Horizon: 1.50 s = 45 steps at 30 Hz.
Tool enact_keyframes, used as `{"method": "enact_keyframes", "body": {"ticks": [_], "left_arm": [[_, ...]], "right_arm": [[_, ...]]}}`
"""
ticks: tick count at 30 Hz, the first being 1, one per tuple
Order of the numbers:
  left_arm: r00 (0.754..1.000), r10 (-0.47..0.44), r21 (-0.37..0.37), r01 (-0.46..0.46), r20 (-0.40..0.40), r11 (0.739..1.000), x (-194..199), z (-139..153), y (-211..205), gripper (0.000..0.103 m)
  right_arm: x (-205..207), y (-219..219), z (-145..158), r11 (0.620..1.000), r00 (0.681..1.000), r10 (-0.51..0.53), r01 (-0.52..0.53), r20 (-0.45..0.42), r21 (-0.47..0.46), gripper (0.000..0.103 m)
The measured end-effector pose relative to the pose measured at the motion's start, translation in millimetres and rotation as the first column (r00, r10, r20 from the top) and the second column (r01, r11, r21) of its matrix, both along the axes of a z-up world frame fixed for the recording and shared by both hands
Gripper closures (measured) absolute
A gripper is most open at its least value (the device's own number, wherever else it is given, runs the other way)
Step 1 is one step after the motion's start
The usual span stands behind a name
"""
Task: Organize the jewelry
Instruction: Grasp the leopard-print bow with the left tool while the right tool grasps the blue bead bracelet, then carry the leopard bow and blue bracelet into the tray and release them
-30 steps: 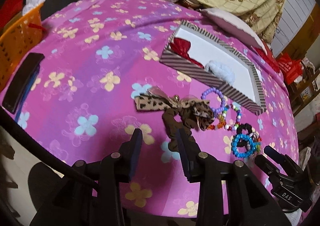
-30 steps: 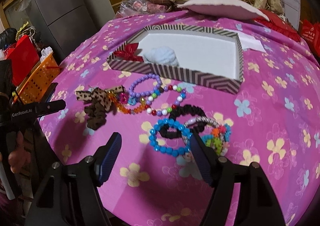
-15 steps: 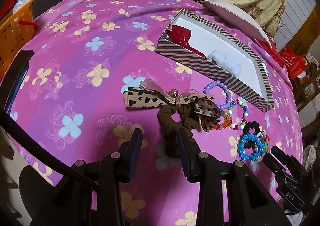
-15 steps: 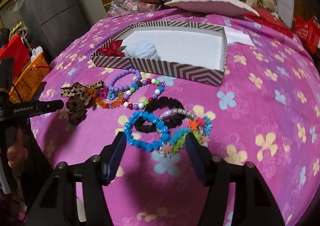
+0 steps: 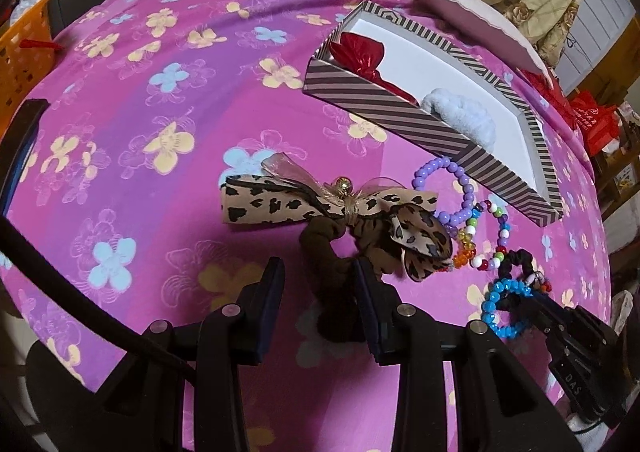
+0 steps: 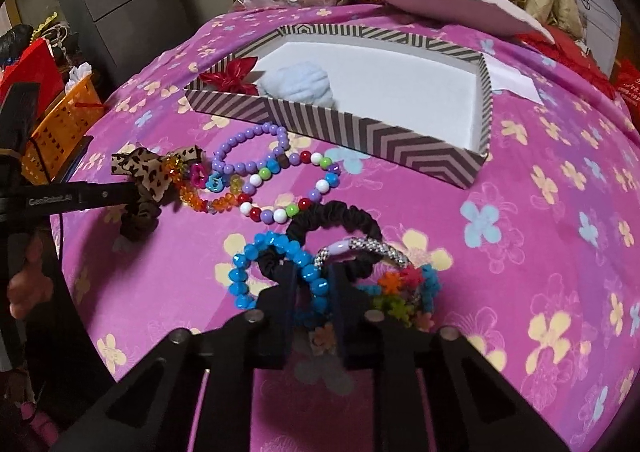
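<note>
orange basket [image 5: 20,48] beside floral cloth [image 5: 132,124]

Box [image 6: 360,132] far centre on bedspread [image 6: 540,236]; two soft items inside at left end. Bracelets [image 6: 276,188] near box front wall; scrunchie with bow [image 5: 336,220] left; basket [image 6: 60,124] far left off bed.

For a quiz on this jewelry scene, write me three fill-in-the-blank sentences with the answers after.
1. The right gripper is closed around the ____ bead bracelet.
2. Inside the striped box, beside the red bow, lies a fluffy light ____ scrunchie.
3. The brown scrunchie between the left gripper's fingers carries a ____-print bow.

Answers: blue; blue; leopard
</note>
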<state>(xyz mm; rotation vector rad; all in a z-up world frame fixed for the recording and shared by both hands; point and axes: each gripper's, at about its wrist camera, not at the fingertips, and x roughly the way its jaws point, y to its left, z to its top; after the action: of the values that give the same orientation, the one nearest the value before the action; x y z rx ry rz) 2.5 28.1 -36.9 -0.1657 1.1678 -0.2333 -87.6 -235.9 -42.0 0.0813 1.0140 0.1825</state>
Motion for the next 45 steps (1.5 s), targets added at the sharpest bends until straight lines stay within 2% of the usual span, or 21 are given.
{"method": "enact_keyframes", "body": {"ticks": [1,4,7,10,19,31,33,36,37,42,45], "left_arm": [[1.000,0.000,0.000,0.000,-0.002,1.000,0.8,-1.3,-1.1,0.047],[1.000,-0.006,-0.004,0.006,0.008,1.000,1.1,-2.6,-1.4,0.064],[1.000,-0.019,-0.013,0.020,0.024,1.000,-1.3,0.7,0.6,0.068],[0.998,-0.025,-0.015,0.026,0.066,1.000,-6.6,11.6,5.6,0.069],[0.992,-0.025,-0.052,0.031,0.122,0.998,-10.7,45.6,20.0,0.070],[0.977,-0.006,-0.075,0.022,0.211,0.997,-7.3,92.7,26.1,0.070],[0.976,-0.005,-0.075,0.021,0.216,0.997,-7.6,95.1,27.1,0.070],[0.976,-0.002,-0.080,0.019,0.216,0.997,-8.5,96.3,28.8,0.070],[0.976,0.002,-0.084,0.017,0.216,0.996,-8.5,97.6,30.0,0.070],[0.973,0.021,-0.103,0.003,0.230,0.995,-7.5,108.1,38.7,0.070],[0.971,0.030,-0.110,-0.003,0.239,0.994,-8.2,113.6,42.4,0.070]], "right_arm": [[-0.2,0.0,-0.4,1.000,1.000,0.002,-0.002,-0.001,0.002,0.090],[-5.0,-0.4,5.7,1.000,1.000,0.005,-0.005,0.014,0.015,0.093],[-10.4,1.3,16.3,1.000,0.999,0.012,-0.013,0.034,0.028,0.093],[-12.4,2.4,25.3,0.999,0.999,0.019,-0.021,0.047,0.036,0.093],[-14.9,6.4,51.5,0.998,0.995,0.032,-0.036,0.096,0.045,0.093],[1.2,0.2,94.8,0.997,0.983,0.044,-0.054,0.181,0.050,0.093],[2.0,-3.5,89.1,0.997,0.986,0.050,-0.060,0.160,0.053,0.091],[-0.1,-8.4,69.0,0.998,0.993,0.050,-0.053,0.106,0.019,0.068],[-1.3,-9.7,59.4,0.999,0.995,0.051,-0.052,0.080,0.012,0.065],[-1.9,-14.9,20.1,0.999,0.999,0.039,-0.039,-0.006,-0.022,0.065],[0.5,-16.3,9.6,0.999,0.999,0.029,-0.029,-0.015,-0.023,0.069]]}}
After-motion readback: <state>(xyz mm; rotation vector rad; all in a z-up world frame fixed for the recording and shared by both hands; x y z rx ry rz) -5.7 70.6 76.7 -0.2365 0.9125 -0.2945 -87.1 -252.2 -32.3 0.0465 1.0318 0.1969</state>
